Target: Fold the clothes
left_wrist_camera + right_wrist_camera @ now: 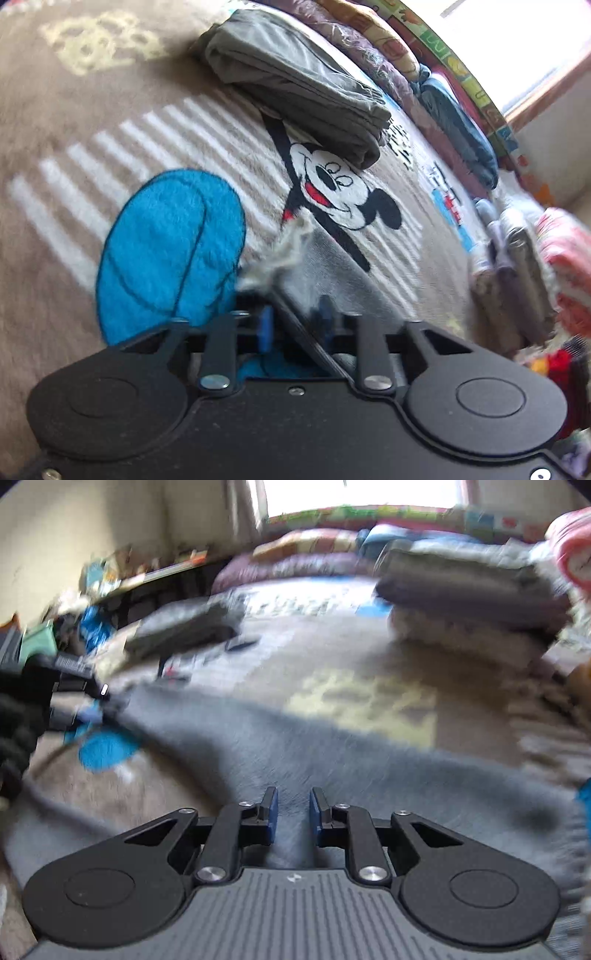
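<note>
A grey garment (280, 746), soft and slightly fuzzy, lies stretched in a wide band across the blanket (332, 653) between the two grippers. Its frayed, pale edge (284, 251) bunches up at the left gripper (295, 314), whose jaws are closed on the cloth. At the other end the fabric runs between the blue pads (272, 812) of the right gripper (292, 812); its jaws stand narrowly apart with the cloth in the gap, and the blur hides whether the pads actually press it.

The blanket is beige, with white stripes, a blue ball (170, 243) and a cartoon mouse (343, 188). A folded grey garment (295, 81) rests on it just beyond the mouse. A stack of folded clothes (469, 590) stands farther right, and rolled bedding (373, 48) lines the far edge below a bright window (362, 494).
</note>
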